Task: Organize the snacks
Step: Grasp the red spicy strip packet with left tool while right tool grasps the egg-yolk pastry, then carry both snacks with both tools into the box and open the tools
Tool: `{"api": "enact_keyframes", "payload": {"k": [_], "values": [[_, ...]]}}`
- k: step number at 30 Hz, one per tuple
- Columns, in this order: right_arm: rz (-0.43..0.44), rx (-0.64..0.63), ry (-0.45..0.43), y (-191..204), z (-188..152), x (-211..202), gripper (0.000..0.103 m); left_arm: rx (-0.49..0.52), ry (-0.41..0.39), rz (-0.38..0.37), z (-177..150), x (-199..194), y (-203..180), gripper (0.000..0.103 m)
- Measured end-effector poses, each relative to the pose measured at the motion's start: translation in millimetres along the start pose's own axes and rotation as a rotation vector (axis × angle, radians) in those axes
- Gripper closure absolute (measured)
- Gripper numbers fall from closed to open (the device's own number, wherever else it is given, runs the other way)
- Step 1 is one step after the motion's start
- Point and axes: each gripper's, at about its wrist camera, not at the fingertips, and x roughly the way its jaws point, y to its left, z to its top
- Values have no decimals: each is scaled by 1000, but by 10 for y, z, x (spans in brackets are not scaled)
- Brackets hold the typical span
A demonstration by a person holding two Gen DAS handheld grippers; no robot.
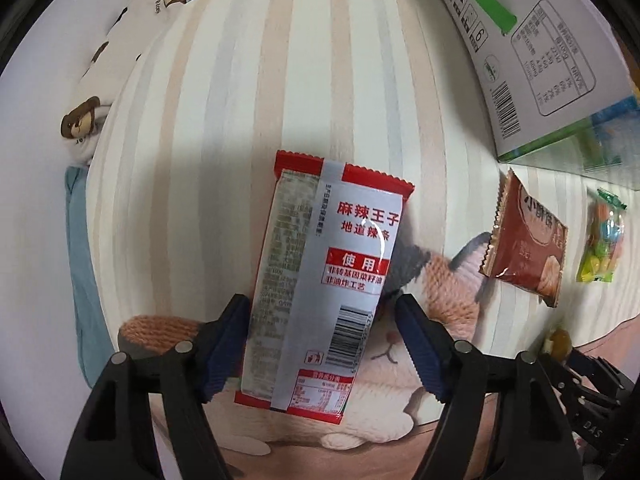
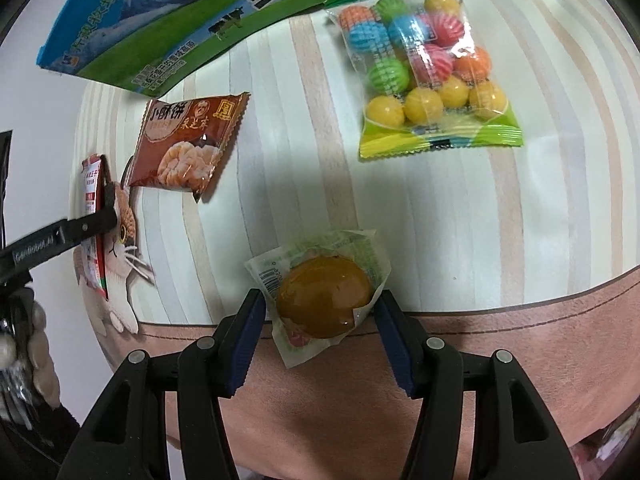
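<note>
A red and silver spicy-strip packet (image 1: 320, 280) lies between the fingers of my left gripper (image 1: 320, 316); the left pad touches its edge, the right pad stands a little off, so the jaws look open around it. It also shows edge-on in the right wrist view (image 2: 93, 216). My right gripper (image 2: 320, 312) is open around a brown braised egg in a clear wrapper (image 2: 324, 296), pads close to both sides. A brown biscuit packet (image 2: 188, 148) and a bag of coloured candy balls (image 2: 428, 68) lie farther out on the striped mat (image 2: 280, 184).
A milk carton box (image 2: 168, 20) stands at the back of the mat, also in the left wrist view (image 1: 532, 52). A bear-print pillow (image 1: 132, 32) lies beyond the mat's left edge. The mat has a cat picture (image 2: 120, 256) and a pink front band.
</note>
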Motion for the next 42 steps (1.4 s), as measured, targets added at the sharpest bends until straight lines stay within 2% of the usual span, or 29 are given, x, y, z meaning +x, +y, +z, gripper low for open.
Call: {"api": "enact_keyframes", "payload": {"k": [2, 4, 12, 16, 19, 23, 27, 31, 36, 42], "values": [[-6, -13, -7, 51, 29, 22, 43, -25, -13, -6, -43, -12, 17, 47], [-16, -38, -14, 105, 8, 57, 45, -52, -28, -18, -131, -60, 35, 50], [-33, -143, 21, 119, -166, 33, 47, -109, -17, -49, -772, -82, -141, 50], [-28, -148, 26, 85, -205, 50, 46, -119, -13, -19, -1042, 31, -257, 50], [-32, -129, 34, 81, -168, 100, 44, -115, -21, 26, -1095, 85, -329, 50], [-54, -120, 34, 105, -88, 141, 44, -113, -26, 45, -1109, 110, -349, 50], [-68, -126, 16, 112, -59, 159, 46, -119, -40, 34, -1149, 84, -384, 51], [-67, -149, -1, 119, -174, 122, 48, -123, -62, 19, -1270, -55, -405, 56], [-42, -157, -11, 74, -237, 21, 49, -129, -67, -10, -1357, -155, -404, 58], [9, -162, -21, 6, -291, -134, 49, -131, -84, -50, -1328, -315, -606, 59]]}}
